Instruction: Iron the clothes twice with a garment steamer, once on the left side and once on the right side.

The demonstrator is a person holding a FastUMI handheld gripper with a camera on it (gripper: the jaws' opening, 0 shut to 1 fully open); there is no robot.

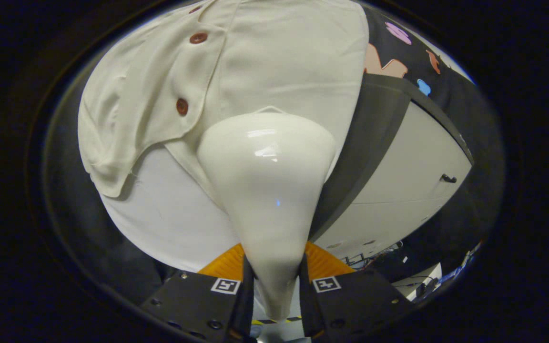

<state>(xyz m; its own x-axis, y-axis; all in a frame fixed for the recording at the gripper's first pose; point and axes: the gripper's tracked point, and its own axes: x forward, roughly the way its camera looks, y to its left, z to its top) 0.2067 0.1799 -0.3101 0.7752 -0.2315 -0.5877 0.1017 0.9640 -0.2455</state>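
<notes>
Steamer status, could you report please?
Gripper shut on steamer. Steamer head against cream shirt, right of the buttons. Nothing obstructing.

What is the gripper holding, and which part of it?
The gripper holds the white garment steamer by its narrow handle end, both fingers pressing its sides; its wide head meets the shirt.

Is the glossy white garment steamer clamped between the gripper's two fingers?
Yes: the gripper has both fingers pressed on the narrow handle of the glossy white garment steamer, whose wide head sits against the cream buttoned shirt.
</notes>
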